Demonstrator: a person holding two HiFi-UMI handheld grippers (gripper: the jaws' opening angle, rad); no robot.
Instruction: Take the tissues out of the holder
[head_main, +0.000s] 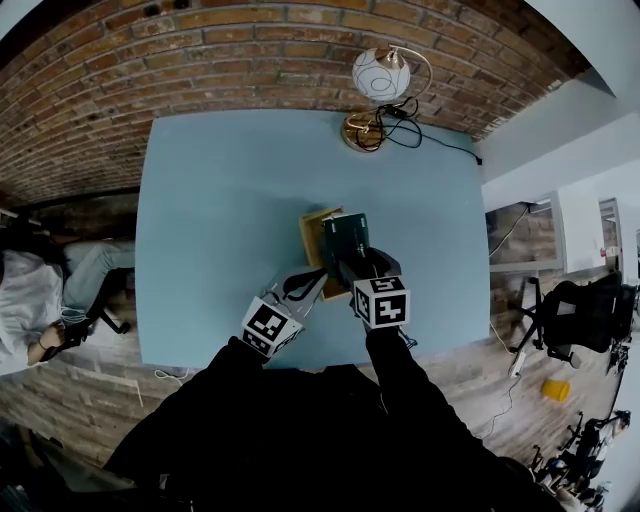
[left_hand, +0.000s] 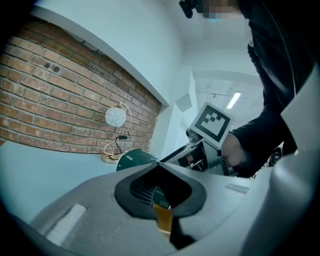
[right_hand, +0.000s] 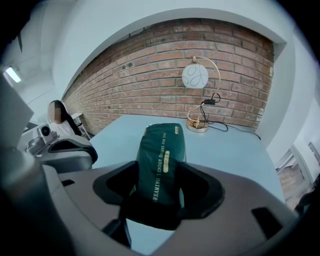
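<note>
right gripper (right_hand: 162, 192) with jaws part-way apart, both pads pressed on the flanks of a dark green, gold-lettered soft tissue pack (right_hand: 161, 150), gripped close to its near end. the pack's long axis runs straight out along the jaws, away from the person and toward the brick wall (right_hand: 165, 55), and it hangs over the pale blue table (head_main: 220, 200). left gripper (left_hand: 161, 200) with jaws almost together, pinched on the thin wall of the tan, open-topped wooden holder (head_main: 310, 240), which sits on the table just left of and beneath the pack. in the head view the pack overlaps the holder's right side; whether its lower end has cleared the rim cannot be told. judged step: extraction under way, the left gripper bracing the holder. the coming move turns on drawing the pack up and rightward, away from the holder, by the right gripper alone, since that one has hold of it.
</note>
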